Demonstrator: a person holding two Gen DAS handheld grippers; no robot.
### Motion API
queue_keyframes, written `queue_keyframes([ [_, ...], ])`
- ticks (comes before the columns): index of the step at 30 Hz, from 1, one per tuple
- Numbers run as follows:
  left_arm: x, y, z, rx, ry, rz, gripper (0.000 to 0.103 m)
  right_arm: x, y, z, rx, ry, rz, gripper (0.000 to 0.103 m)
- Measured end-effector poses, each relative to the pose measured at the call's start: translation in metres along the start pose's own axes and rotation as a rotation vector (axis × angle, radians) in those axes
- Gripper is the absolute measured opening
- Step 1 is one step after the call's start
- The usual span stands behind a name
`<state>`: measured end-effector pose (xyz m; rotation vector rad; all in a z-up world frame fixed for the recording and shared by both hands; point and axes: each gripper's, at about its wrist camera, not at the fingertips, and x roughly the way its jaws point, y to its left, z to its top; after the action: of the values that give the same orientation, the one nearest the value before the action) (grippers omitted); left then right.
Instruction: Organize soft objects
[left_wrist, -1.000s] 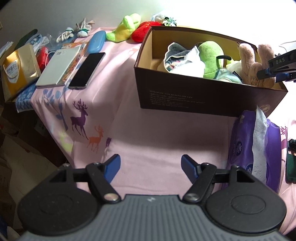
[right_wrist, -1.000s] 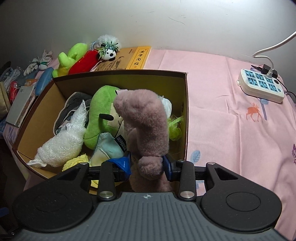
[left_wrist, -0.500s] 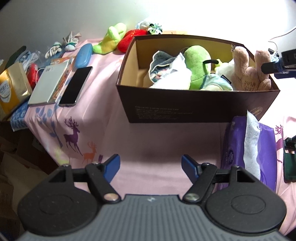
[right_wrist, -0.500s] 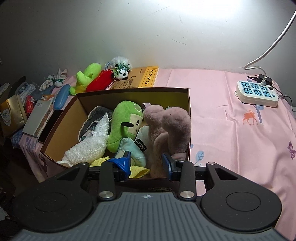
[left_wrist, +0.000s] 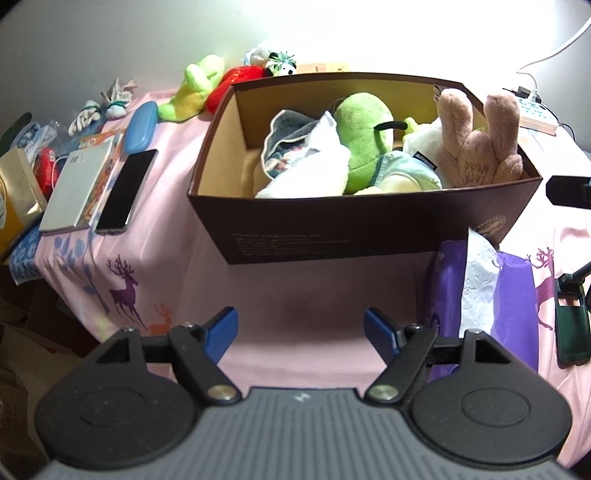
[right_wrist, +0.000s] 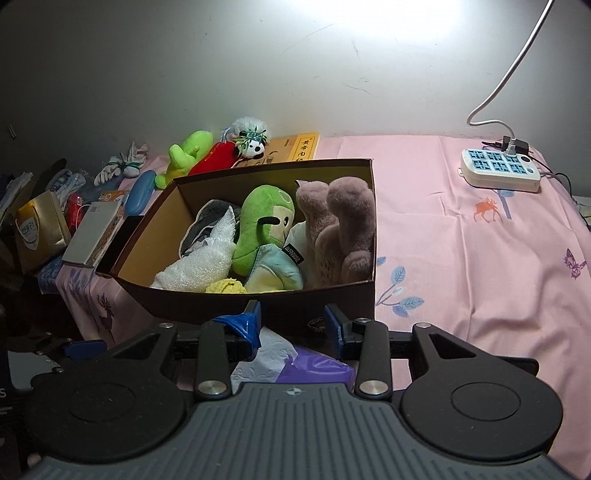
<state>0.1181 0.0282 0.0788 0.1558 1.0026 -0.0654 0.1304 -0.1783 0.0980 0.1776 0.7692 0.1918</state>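
Note:
A dark brown cardboard box (left_wrist: 332, 229) (right_wrist: 280, 306) stands on the pink cloth. It holds a pink plush (left_wrist: 476, 144) (right_wrist: 343, 229) at its right end, a green plush (left_wrist: 364, 140) (right_wrist: 264, 225), a white fluffy cloth (right_wrist: 199, 262) and grey fabric (left_wrist: 288, 136). Behind the box lie a lime green plush (right_wrist: 186, 157), a red plush (right_wrist: 216, 162) and a small panda toy (right_wrist: 251, 138). My left gripper (left_wrist: 300, 328) is open and empty in front of the box. My right gripper (right_wrist: 293, 325) is open and empty, just before the box's near wall.
A purple tissue pack (left_wrist: 487, 295) (right_wrist: 295, 365) lies in front of the box. A phone (left_wrist: 127, 190), a grey notebook (left_wrist: 77, 188), a blue case (left_wrist: 139, 125) and gloves (left_wrist: 105, 107) lie left. A white power strip (right_wrist: 500, 173) sits at the far right. The table edge drops off left.
My right gripper let go of the pink plush, which now stands in the box, and pulled back and up. My left gripper moved back a little, staying open.

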Motion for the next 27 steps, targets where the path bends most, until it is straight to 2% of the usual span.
queue_keyframes([
  [9,-0.003,-0.021,0.0,0.027,0.002,0.018,0.077,-0.016,-0.013,-0.031,0.056,-0.002,0.006,0.021],
  [21,-0.015,-0.052,-0.014,-0.003,0.042,0.061,0.077,-0.027,-0.037,-0.063,0.077,0.103,0.026,0.022],
  [27,-0.022,-0.071,-0.024,0.011,0.065,0.065,0.077,-0.035,-0.052,-0.075,0.059,0.14,-0.011,0.022],
])
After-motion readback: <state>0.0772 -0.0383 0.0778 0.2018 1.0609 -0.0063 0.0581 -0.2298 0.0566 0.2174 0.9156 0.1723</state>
